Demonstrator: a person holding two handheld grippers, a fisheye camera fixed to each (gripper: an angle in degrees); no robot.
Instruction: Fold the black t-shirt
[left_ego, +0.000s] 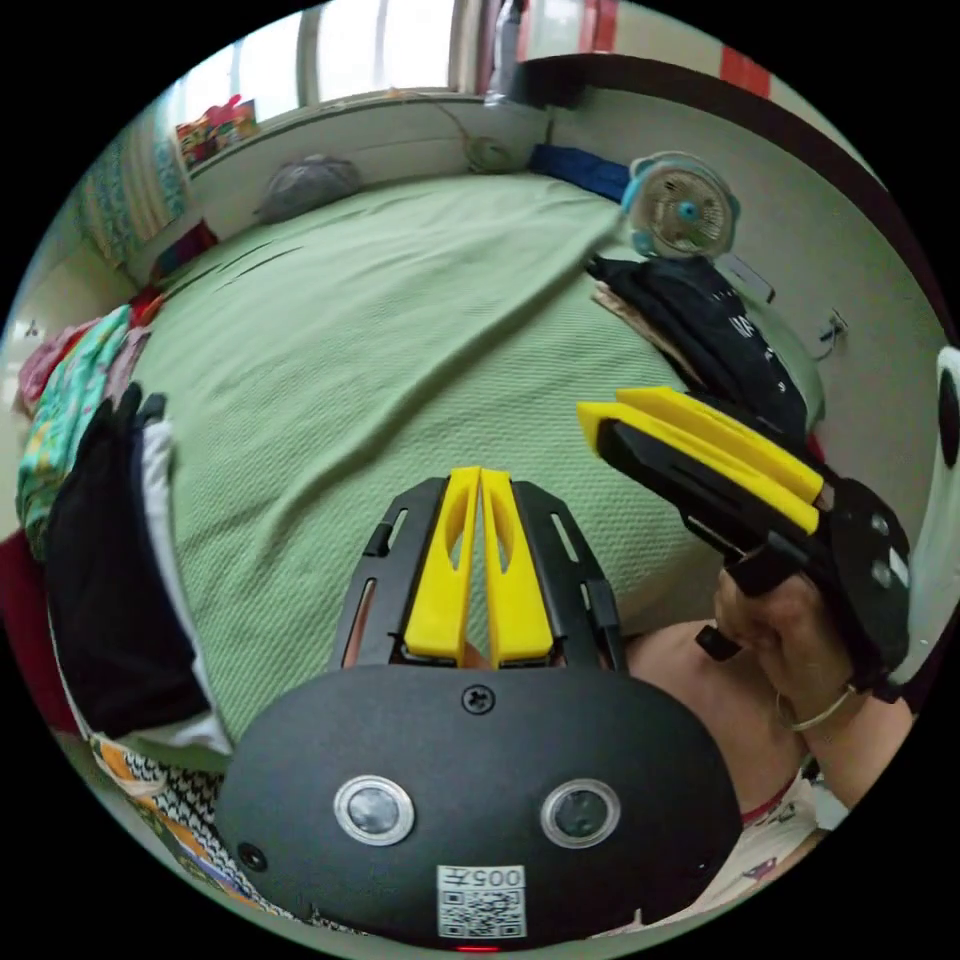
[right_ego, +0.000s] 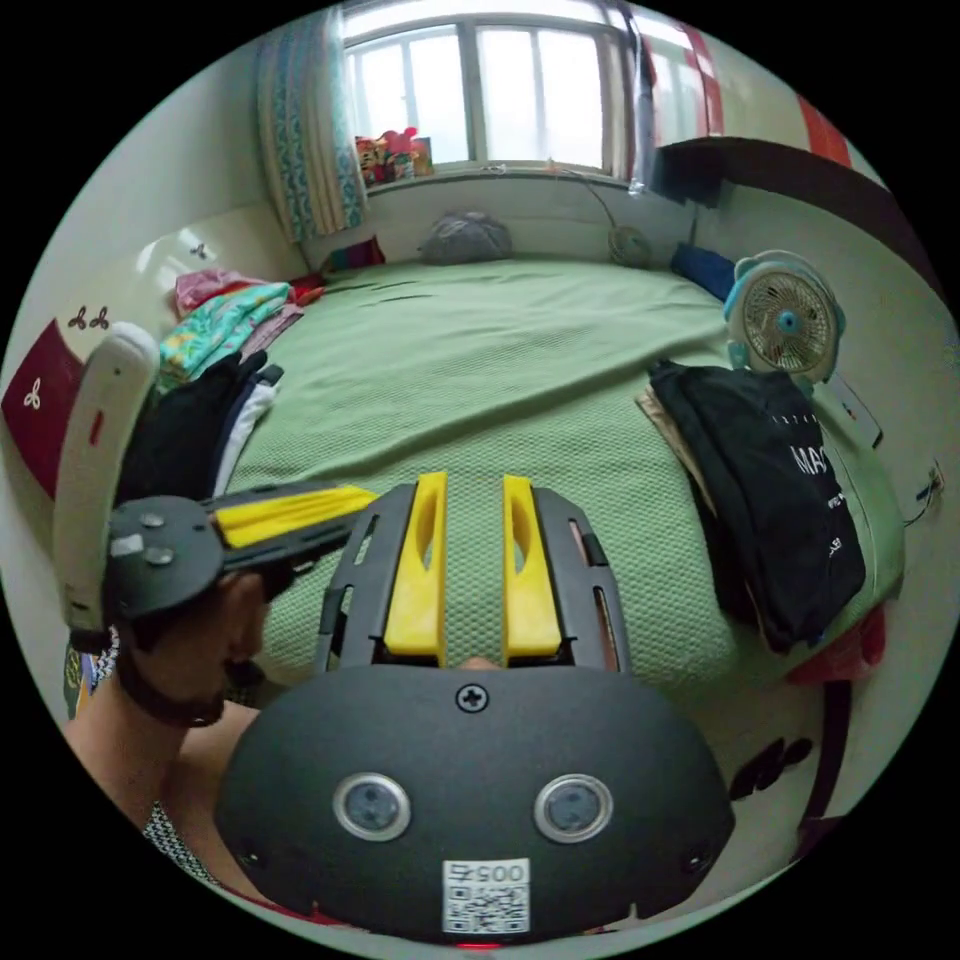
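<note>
Green bedding covers the bed (right_ego: 480, 350), with the folded black t-shirt (right_ego: 770, 490) near its edge. Left gripper (left_ego: 480, 480) fingers sit together, empty. Right gripper (right_ego: 475, 490) fingers stand apart, empty.

Both cams are carried at the near edge of the green bed (left_ego: 400, 330), aimed along it toward the window (right_ego: 500, 90) and far wall. Left gripper view is rolled, so the bed is seen tilted; the right gripper (left_ego: 600, 425) is caught at its right side. Right gripper view is held more level; the left gripper (right_ego: 360, 498) is seen at its left. Shared: bed, fan (left_ego: 685, 205), dark clothes pile (right_ego: 780, 500) beside it, window sill.
</note>
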